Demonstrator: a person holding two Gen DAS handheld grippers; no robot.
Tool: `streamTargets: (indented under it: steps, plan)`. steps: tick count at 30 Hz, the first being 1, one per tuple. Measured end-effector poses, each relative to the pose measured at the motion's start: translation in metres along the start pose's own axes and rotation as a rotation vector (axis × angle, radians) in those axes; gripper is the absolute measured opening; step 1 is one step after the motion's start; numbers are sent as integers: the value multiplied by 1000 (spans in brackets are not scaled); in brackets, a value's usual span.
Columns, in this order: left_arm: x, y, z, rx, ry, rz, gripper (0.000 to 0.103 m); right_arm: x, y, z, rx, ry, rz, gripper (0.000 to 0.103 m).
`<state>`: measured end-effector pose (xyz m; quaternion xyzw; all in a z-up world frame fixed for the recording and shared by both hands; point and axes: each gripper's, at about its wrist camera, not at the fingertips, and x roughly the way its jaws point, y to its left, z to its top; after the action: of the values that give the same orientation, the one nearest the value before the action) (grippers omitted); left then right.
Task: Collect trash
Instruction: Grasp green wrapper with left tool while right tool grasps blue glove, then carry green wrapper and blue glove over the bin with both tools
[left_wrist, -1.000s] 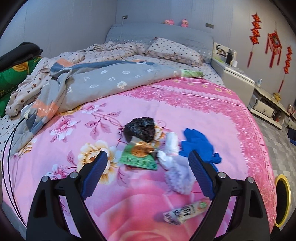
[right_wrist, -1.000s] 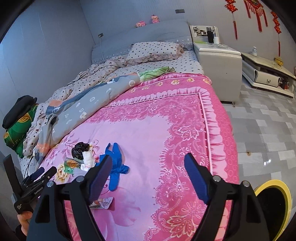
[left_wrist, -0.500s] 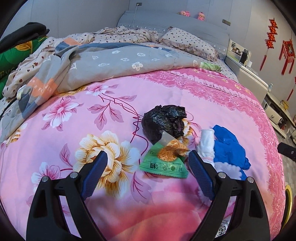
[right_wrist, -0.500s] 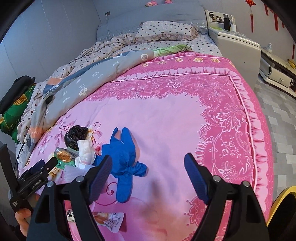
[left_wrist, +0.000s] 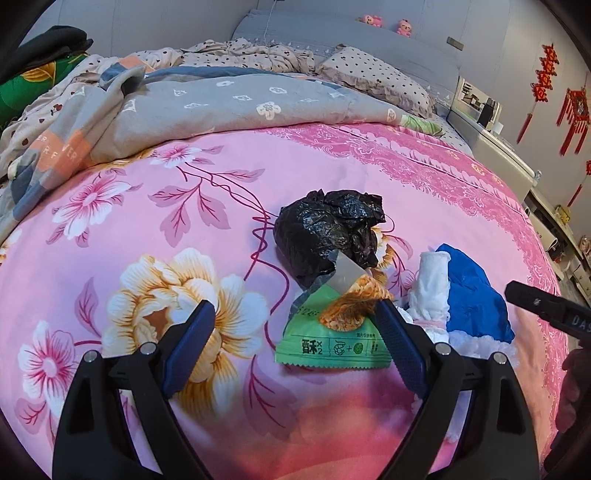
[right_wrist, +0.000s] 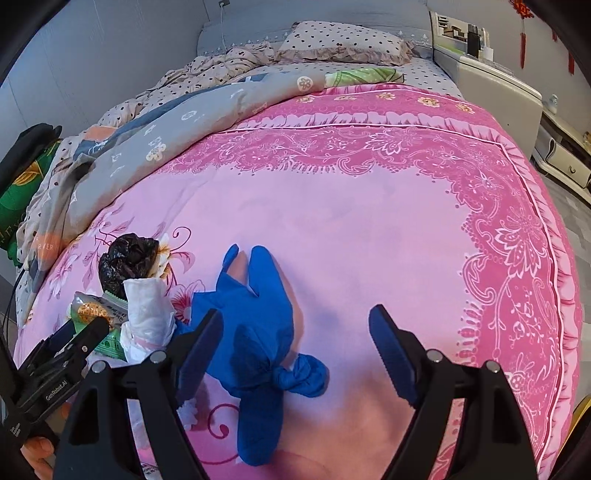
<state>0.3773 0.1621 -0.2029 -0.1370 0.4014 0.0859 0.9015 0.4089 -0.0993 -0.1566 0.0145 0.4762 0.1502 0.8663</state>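
Trash lies on a pink flowered bedspread (left_wrist: 110, 229). A crumpled black plastic bag (left_wrist: 327, 230) sits just beyond a green snack wrapper (left_wrist: 325, 343). Right of these are white crumpled tissue (left_wrist: 430, 288) and a blue knotted glove (left_wrist: 472, 295). My left gripper (left_wrist: 295, 325) hovers open low over the bedspread, its right fingertip at the wrapper's edge. In the right wrist view, the blue glove (right_wrist: 258, 325) lies between the open fingers of my right gripper (right_wrist: 295, 328), near the left one. The tissue (right_wrist: 147, 317), wrapper (right_wrist: 107, 339) and black bag (right_wrist: 129, 258) sit to its left.
A grey patterned quilt (left_wrist: 221, 107) and spotted pillows (left_wrist: 369, 74) fill the far half of the bed. A white bedside cabinet (right_wrist: 491, 85) stands right of it. The bedspread's frilled edge (right_wrist: 565, 295) drops to a tiled floor. A hand (right_wrist: 37, 454) holds the left gripper's body (right_wrist: 51, 373).
Both grippers have come down closer to the bedspread. The left one now frames the green wrapper; the right one has closed in over the blue glove. Jaws stayed wide.
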Motion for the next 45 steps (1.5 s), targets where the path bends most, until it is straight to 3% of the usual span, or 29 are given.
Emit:
streamTargets:
  steps: [5, 8, 10, 13, 15, 20, 24, 35, 45]
  plan:
    - [9, 0, -3, -6, 18, -13, 66, 18, 9, -4, -36, 16, -38, 78]
    - [12, 0, -5, -8, 25, -31, 48, 26, 13, -8, -50, 30, -52, 77]
    - [13, 0, -6, -8, 23, -29, 36, 27, 17, -10, -67, 24, -61, 69]
    - [10, 0, -7, -10, 4, -31, 20, 28, 26, -14, -96, 28, -58, 46]
    - [7, 2, -7, -15, -7, -35, 16, 30, 32, -16, -109, 42, -40, 29]
    - [3, 0, -7, -6, -22, -39, 11, 30, 36, -18, -118, 58, -27, 14]
    - [-3, -2, -8, 0, -28, -32, 9, 26, 32, -20, -100, 68, -14, 10]
    - [-25, -7, -16, 14, -30, -32, 3, -4, 31, -37, -81, 69, 42, 8]
    - [-57, -4, -24, 1, -41, -21, 2, -36, 10, -46, -27, 44, 33, 8]
